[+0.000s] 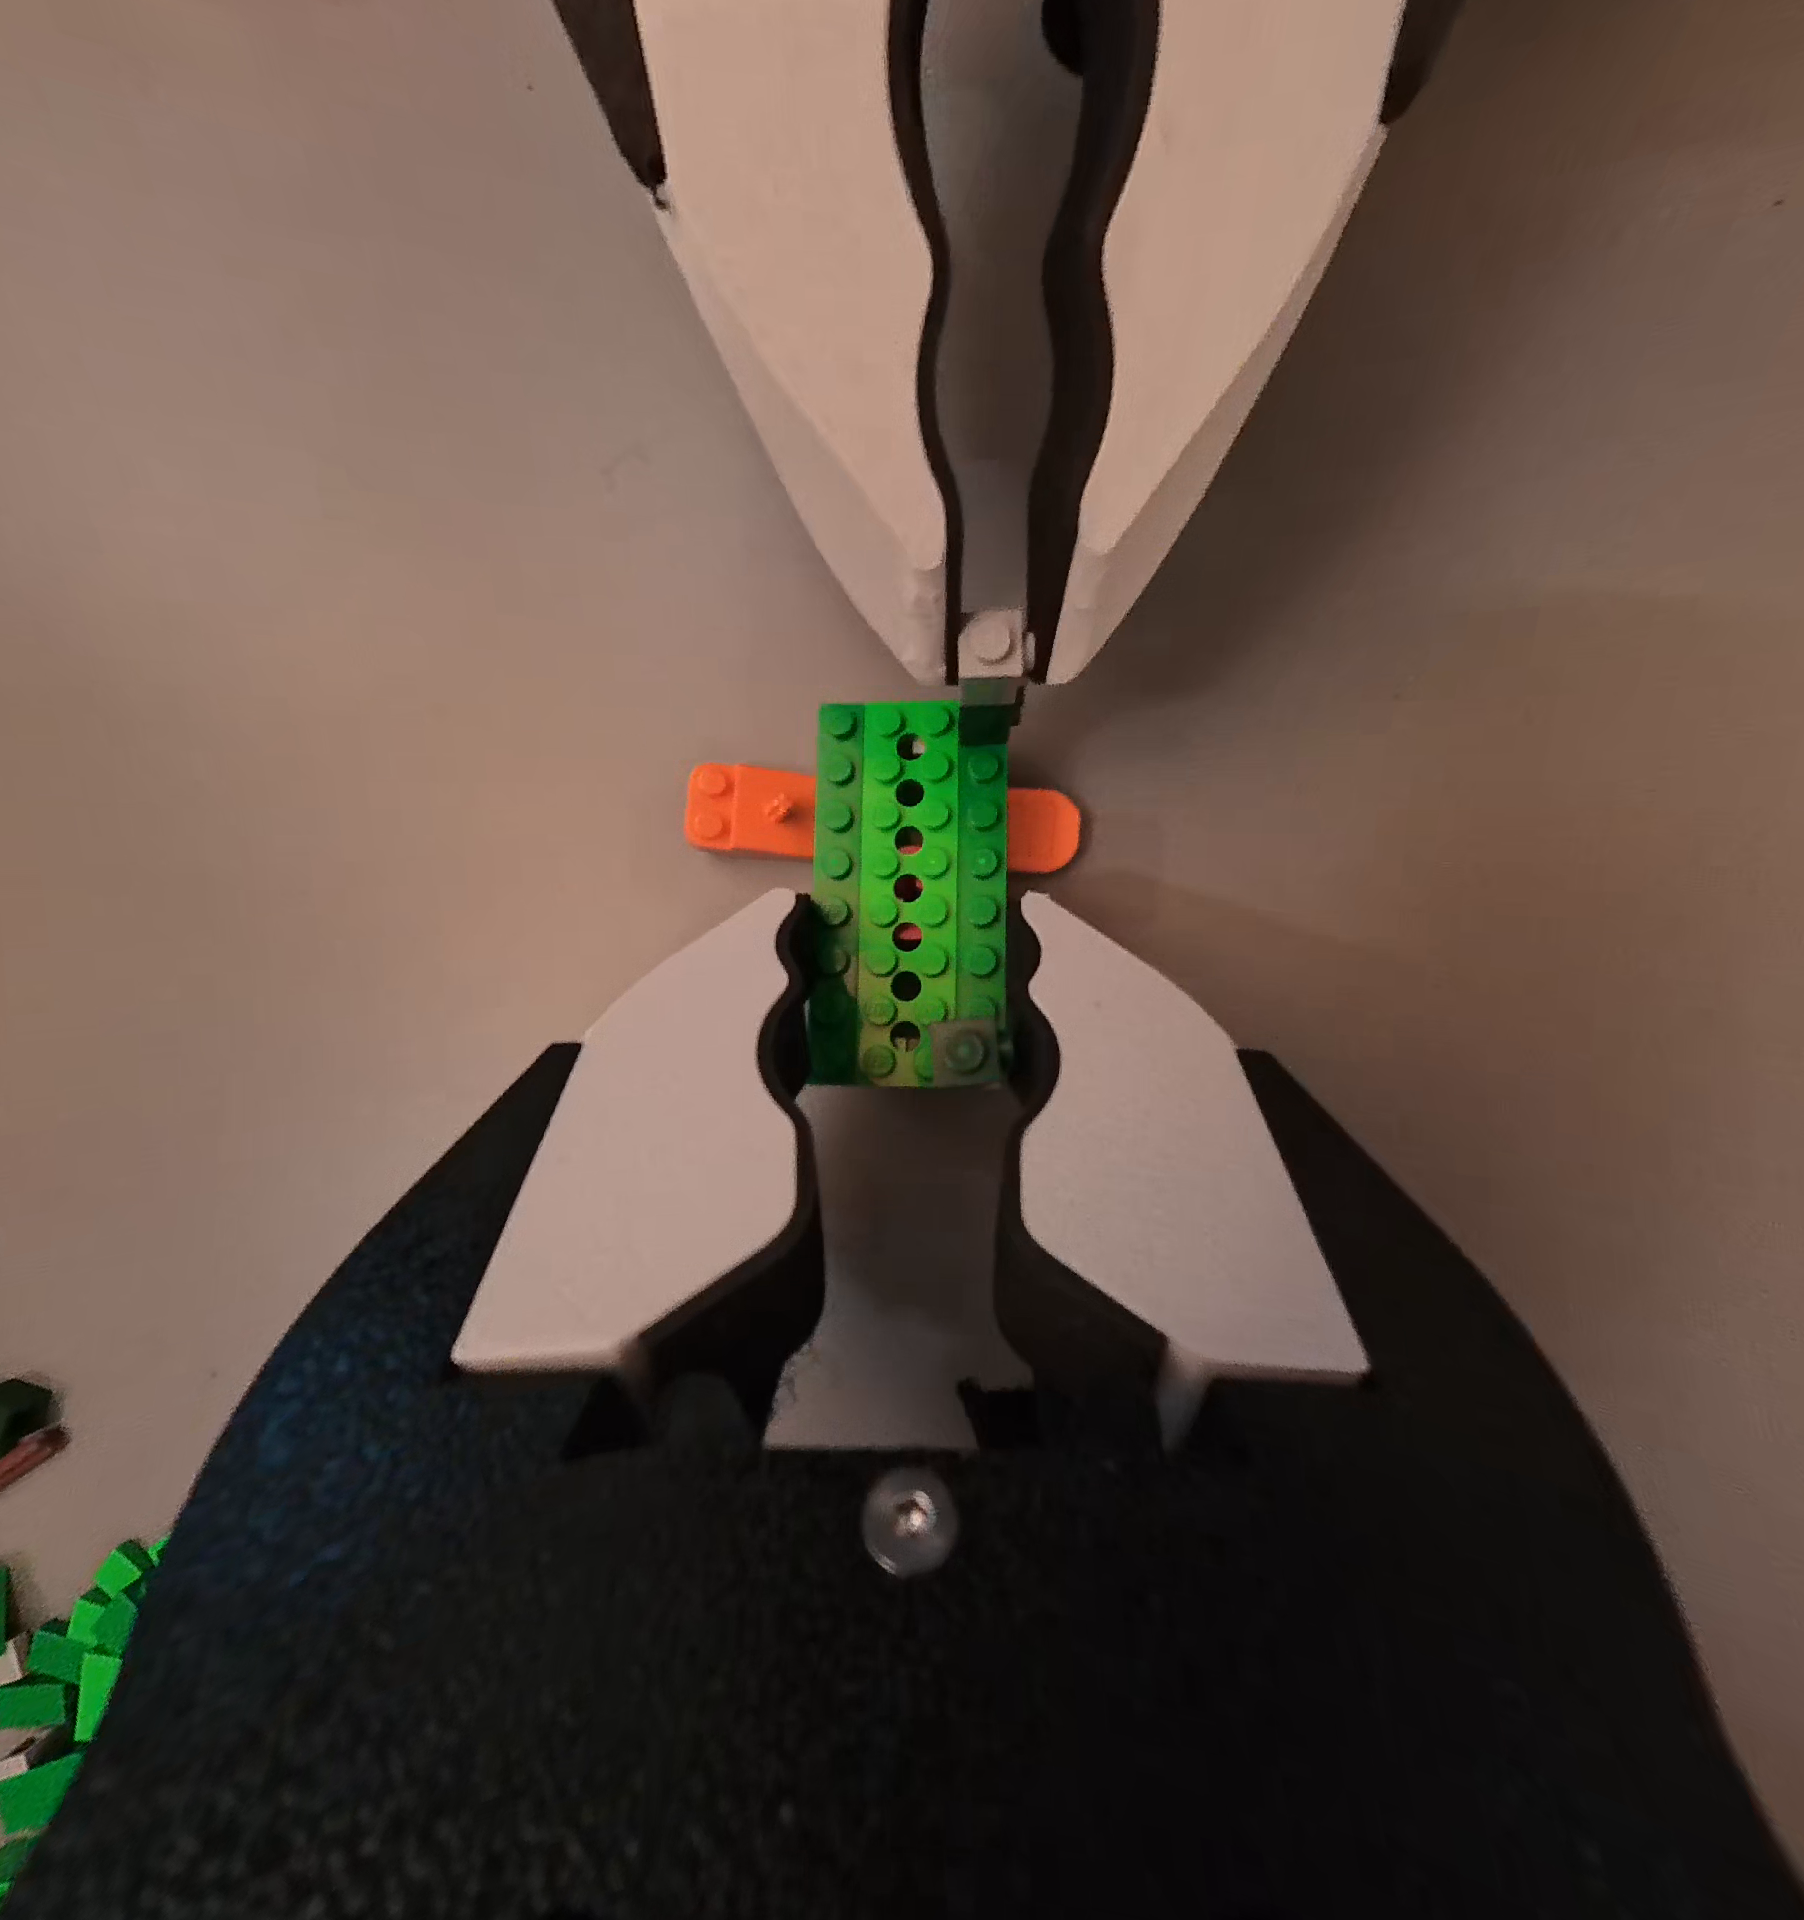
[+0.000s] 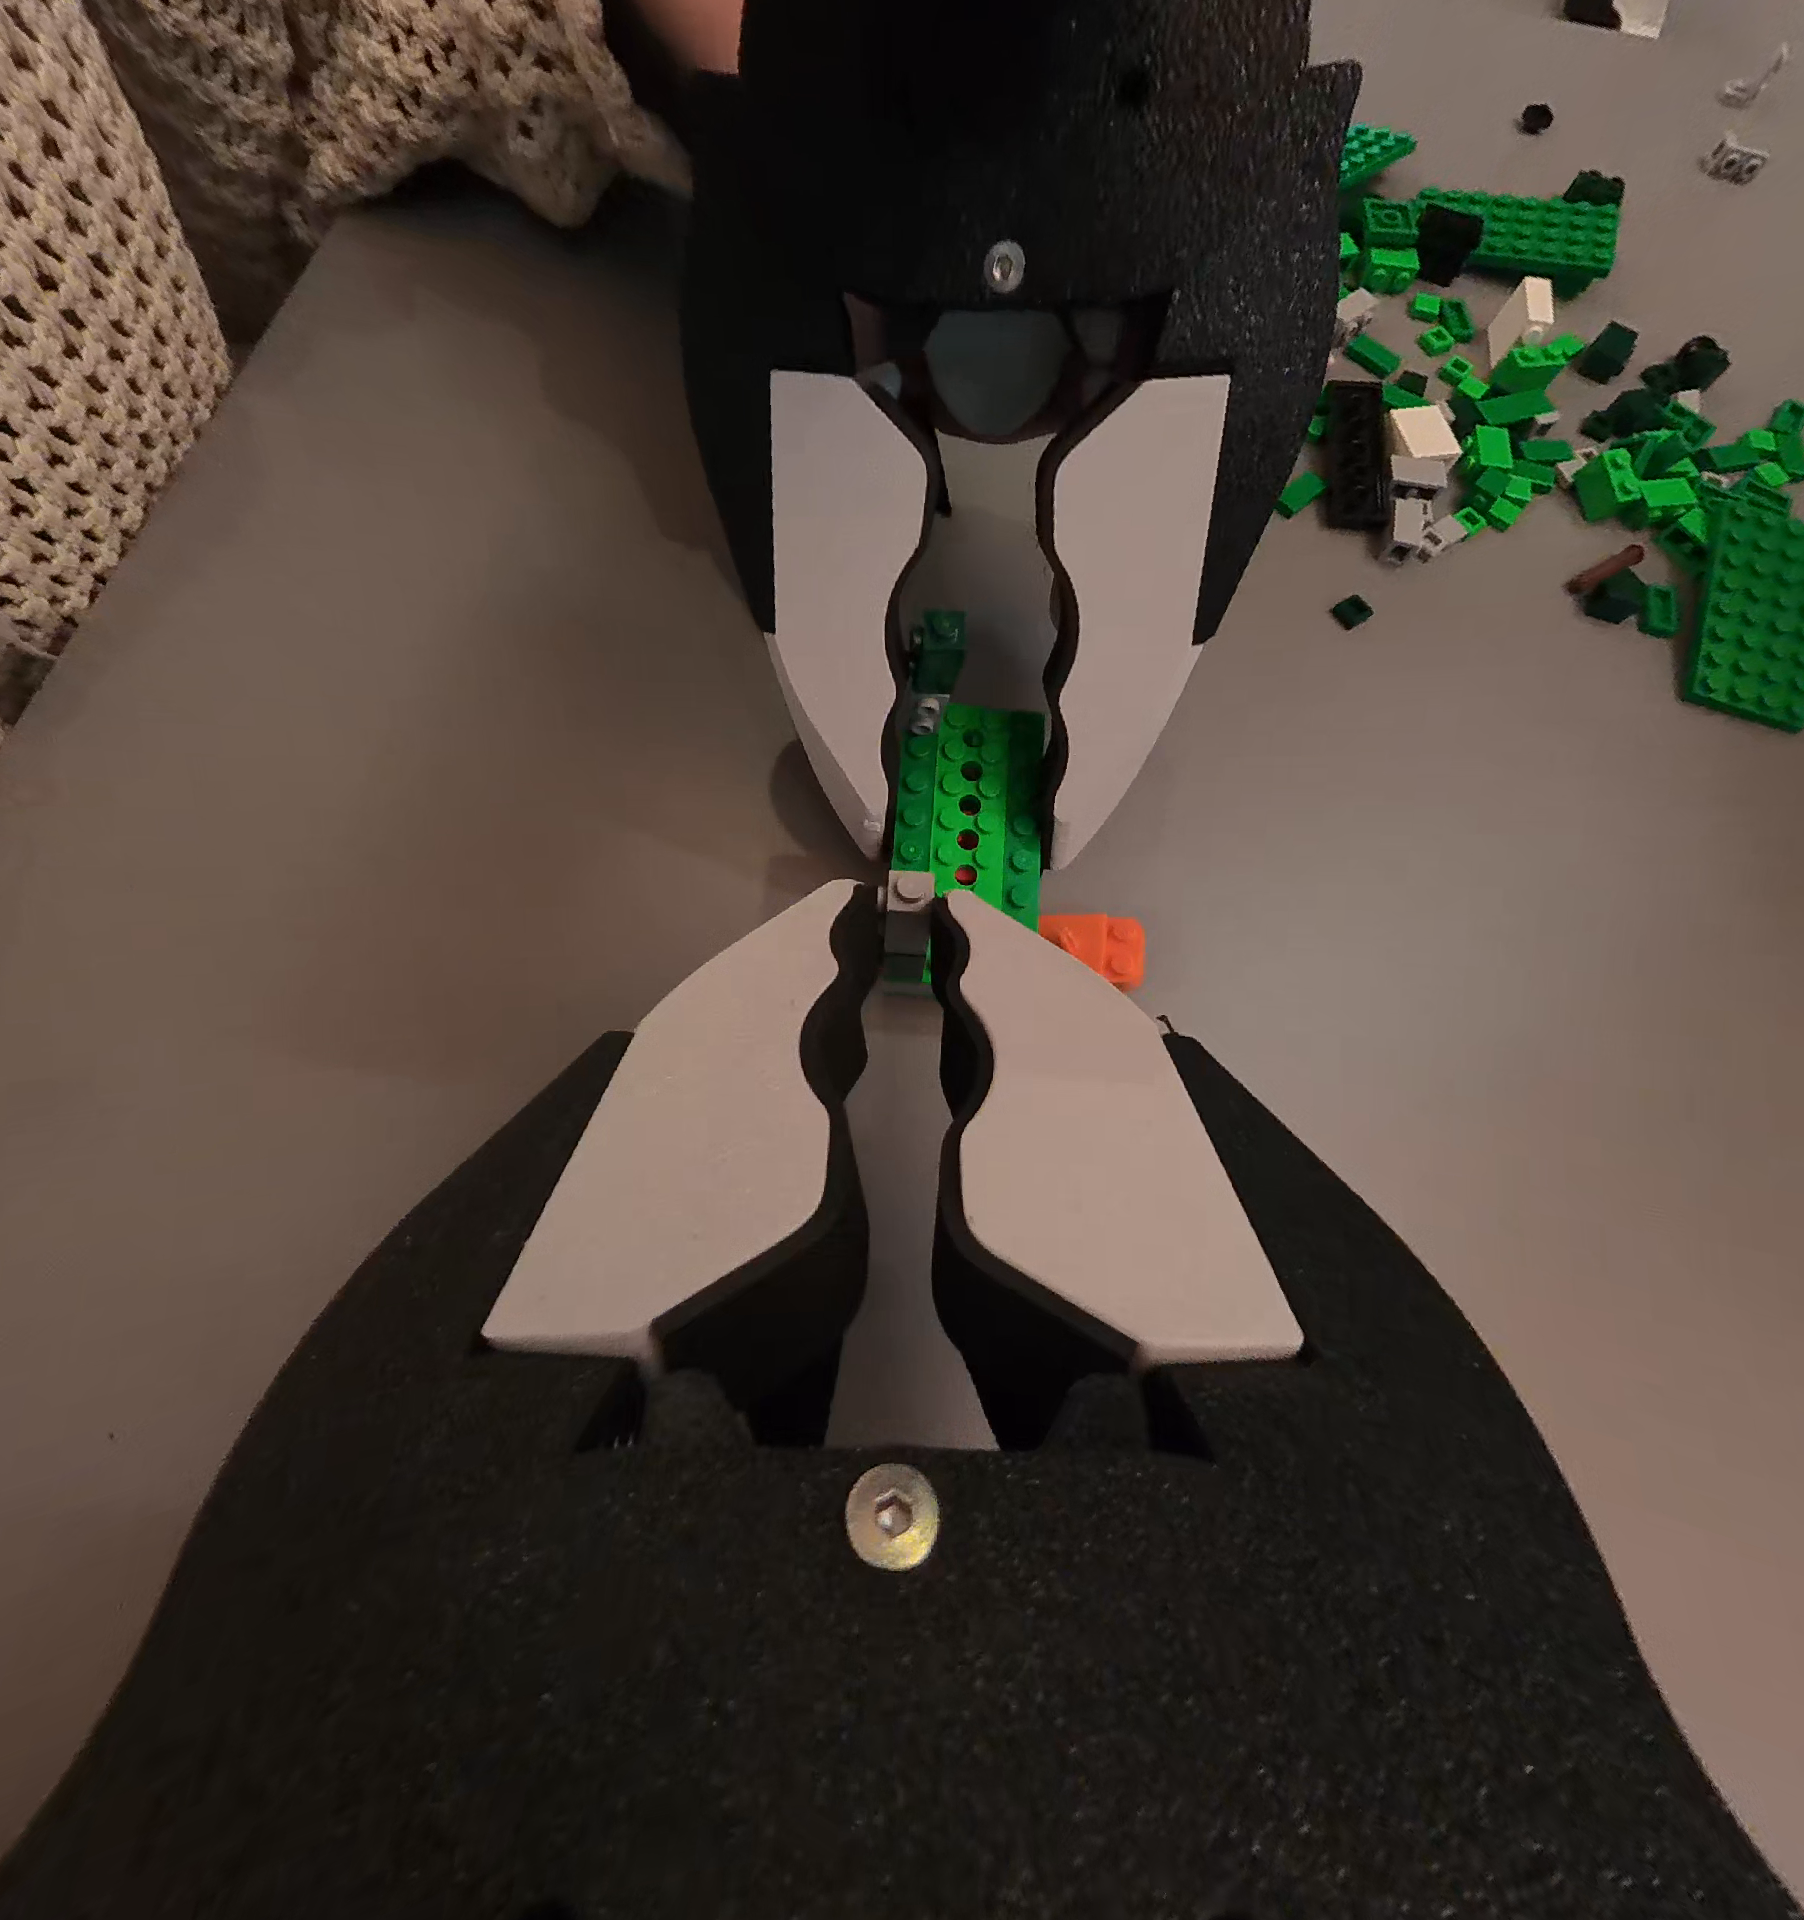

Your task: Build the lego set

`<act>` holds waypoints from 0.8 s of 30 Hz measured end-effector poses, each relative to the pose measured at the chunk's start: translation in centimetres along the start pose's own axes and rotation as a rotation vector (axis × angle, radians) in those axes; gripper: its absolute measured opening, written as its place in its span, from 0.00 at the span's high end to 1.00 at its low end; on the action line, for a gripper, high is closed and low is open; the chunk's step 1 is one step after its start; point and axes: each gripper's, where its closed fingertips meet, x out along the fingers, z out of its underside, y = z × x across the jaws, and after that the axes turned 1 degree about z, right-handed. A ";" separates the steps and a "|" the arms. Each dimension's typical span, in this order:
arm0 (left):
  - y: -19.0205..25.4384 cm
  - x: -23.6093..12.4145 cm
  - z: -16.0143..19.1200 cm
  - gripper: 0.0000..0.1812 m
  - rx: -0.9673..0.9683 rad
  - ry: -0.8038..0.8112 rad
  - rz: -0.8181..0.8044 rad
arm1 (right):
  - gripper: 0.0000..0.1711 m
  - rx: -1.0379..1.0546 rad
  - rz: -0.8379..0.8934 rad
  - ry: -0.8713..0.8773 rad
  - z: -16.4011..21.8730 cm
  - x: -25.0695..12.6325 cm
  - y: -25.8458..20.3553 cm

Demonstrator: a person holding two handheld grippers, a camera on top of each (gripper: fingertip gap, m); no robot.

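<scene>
A bright green studded plate assembly point(image 1: 908, 883) with a row of holes lies across an orange brick separator point(image 1: 732, 821) on the grey table. My left gripper point(image 1: 908, 935) is shut on the plate's near end. A small grey and dark green stack point(image 1: 965, 1049) sits on the plate's near right corner. My right gripper point(image 1: 991, 665) comes from the far side, shut on a small grey brick point(image 1: 991, 644) with a dark green piece point(image 1: 986, 722) under it, at the plate's far right corner. In the right wrist view my right gripper point(image 2: 903, 909) pinches the grey brick point(image 2: 908, 894) against the plate point(image 2: 971, 810), which the left gripper point(image 2: 971, 847) holds. The separator point(image 2: 1095, 945) shows to the right.
A pile of loose green, white and black bricks point(image 2: 1604, 447) with a large green plate point(image 2: 1760, 613) lies on the table point(image 2: 358, 727) at the far right; part of it shows in the left wrist view point(image 1: 36, 1662). A crocheted cloth point(image 2: 67, 312) hangs beyond the table's left edge. The gap from one gripper's tips to the other's is roughly 5 cm.
</scene>
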 end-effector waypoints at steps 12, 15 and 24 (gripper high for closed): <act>0.0 0.1 -0.1 0.81 -0.005 0.013 0.007 | 0.94 0.025 -0.021 0.108 0.2 -0.3 -0.1; 0.0 0.1 -0.1 0.81 -0.005 0.018 0.010 | 0.94 0.043 -0.034 0.151 0.2 -0.3 -0.1; 0.0 0.2 -0.2 0.81 0.014 0.043 0.012 | 0.95 0.066 -0.055 0.224 0.2 -0.4 -0.1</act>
